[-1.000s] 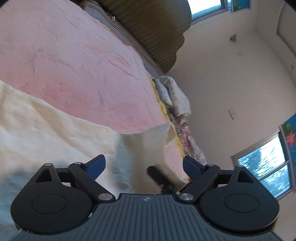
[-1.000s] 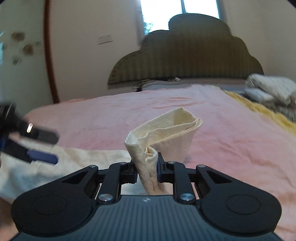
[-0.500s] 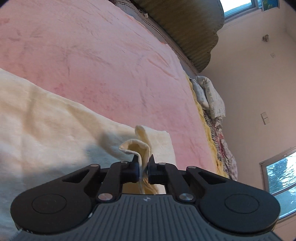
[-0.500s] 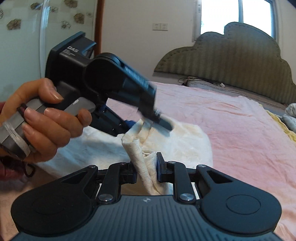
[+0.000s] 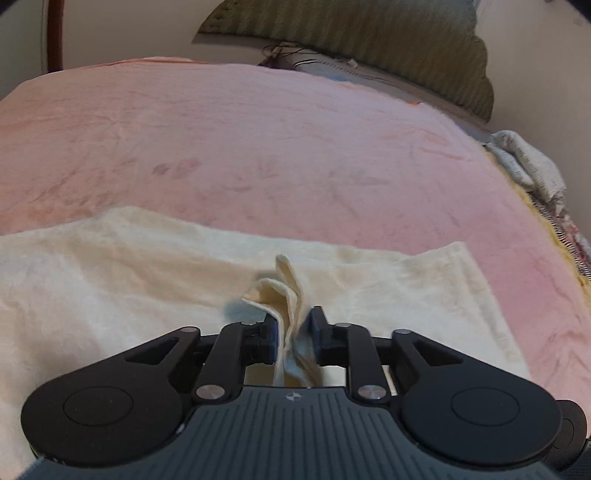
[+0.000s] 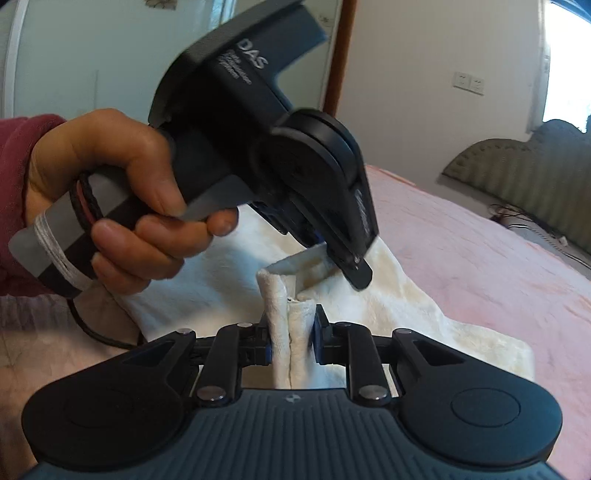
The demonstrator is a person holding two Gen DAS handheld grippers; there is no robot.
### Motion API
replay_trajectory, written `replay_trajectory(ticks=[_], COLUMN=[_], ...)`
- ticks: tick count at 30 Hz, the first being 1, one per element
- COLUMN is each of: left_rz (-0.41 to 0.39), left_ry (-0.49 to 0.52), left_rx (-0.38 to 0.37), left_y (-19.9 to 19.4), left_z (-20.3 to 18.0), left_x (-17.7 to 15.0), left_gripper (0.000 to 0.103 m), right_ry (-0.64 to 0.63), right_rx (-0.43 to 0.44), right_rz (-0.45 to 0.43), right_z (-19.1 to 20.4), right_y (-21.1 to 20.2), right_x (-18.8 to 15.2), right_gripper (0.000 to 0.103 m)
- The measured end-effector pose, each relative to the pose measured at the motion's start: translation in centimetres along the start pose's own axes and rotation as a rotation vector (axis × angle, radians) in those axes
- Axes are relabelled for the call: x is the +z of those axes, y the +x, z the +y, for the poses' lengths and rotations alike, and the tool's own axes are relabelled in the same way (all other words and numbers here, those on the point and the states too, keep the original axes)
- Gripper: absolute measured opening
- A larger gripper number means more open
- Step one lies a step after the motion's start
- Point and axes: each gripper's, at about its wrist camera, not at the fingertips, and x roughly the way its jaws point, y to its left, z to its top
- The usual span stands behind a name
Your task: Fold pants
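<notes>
The cream pants [image 5: 110,280] lie spread on the pink bed cover [image 5: 258,147]. My left gripper [image 5: 293,336] is shut on a pinched fold of the pants that stands up between its fingers. My right gripper [image 6: 291,339] is shut on a thick bunched fold of the same pants [image 6: 424,317]. In the right wrist view the left gripper [image 6: 345,267] is held by a hand just above and beyond my right gripper, its fingertips closed on a raised edge of the cloth. The two grips are very close together.
A quilted olive headboard [image 5: 369,33] stands at the far end of the bed. Folded pale cloth [image 5: 528,166] lies at the bed's right edge. A cable [image 6: 535,225] runs near the headboard. Wall sockets [image 6: 468,82] are on the wall.
The left gripper, open a second ago, has shut on a fold of the pants. Both grippers have swung round, and the left one now sits right by the right one.
</notes>
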Motion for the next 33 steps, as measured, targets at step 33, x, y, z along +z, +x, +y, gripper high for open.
replay_trajectory(ticks=[33], left_rz=[0.062], left_ry=[-0.448], left_rx=[-0.338], left_y=[-6.6], left_z=[3.9], left_x=[-3.9], left_gripper=[0.070], right_ry=[-0.232], right_rx=[-0.151], right_rz=[0.008], right_z=[2.7], right_y=[-2.6], right_x=[-2.7], right_gripper=[0.009])
